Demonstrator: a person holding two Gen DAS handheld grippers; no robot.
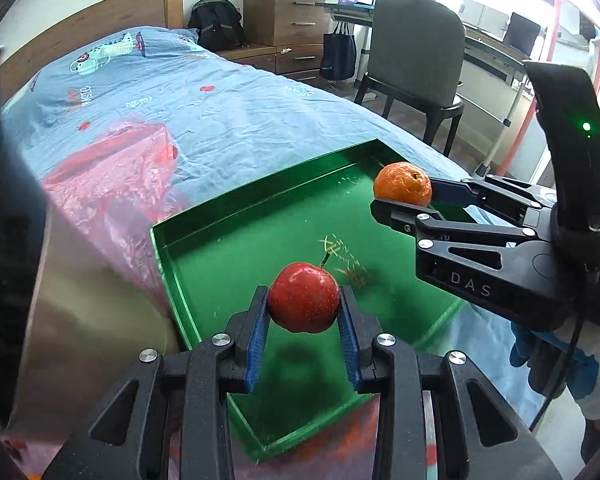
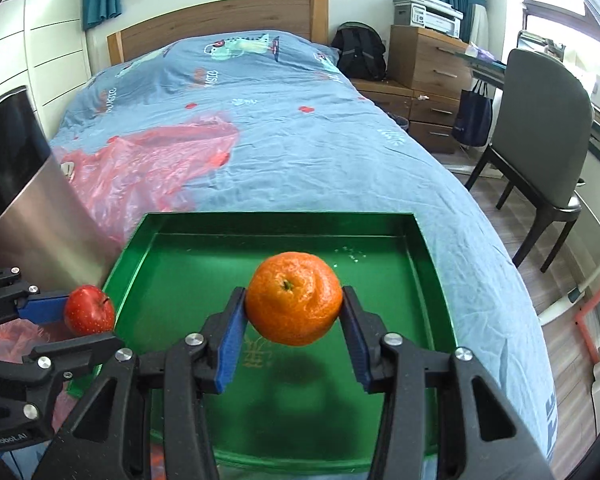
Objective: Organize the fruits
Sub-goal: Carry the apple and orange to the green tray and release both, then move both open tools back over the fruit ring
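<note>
A green tray (image 1: 228,216) (image 2: 380,248) lies on the bed's near end. My left gripper (image 1: 303,304) is shut on a red apple (image 1: 303,302) and holds it above the tray's near left part. The apple also shows in the right wrist view (image 2: 89,309), over the tray's left rim. My right gripper (image 2: 294,300) is shut on an orange (image 2: 294,298) and holds it above the tray's middle. In the left wrist view the orange (image 1: 402,189) hangs near the tray's far right corner, in the right gripper (image 1: 404,196).
A red plastic bag (image 1: 112,176) (image 2: 160,160) lies on the blue bedsheet (image 2: 300,140) left of the tray. A shiny metal object (image 2: 40,216) stands at the left. A grey chair (image 2: 540,152), a wooden dresser (image 2: 428,64) and a backpack (image 2: 360,52) stand right of the bed.
</note>
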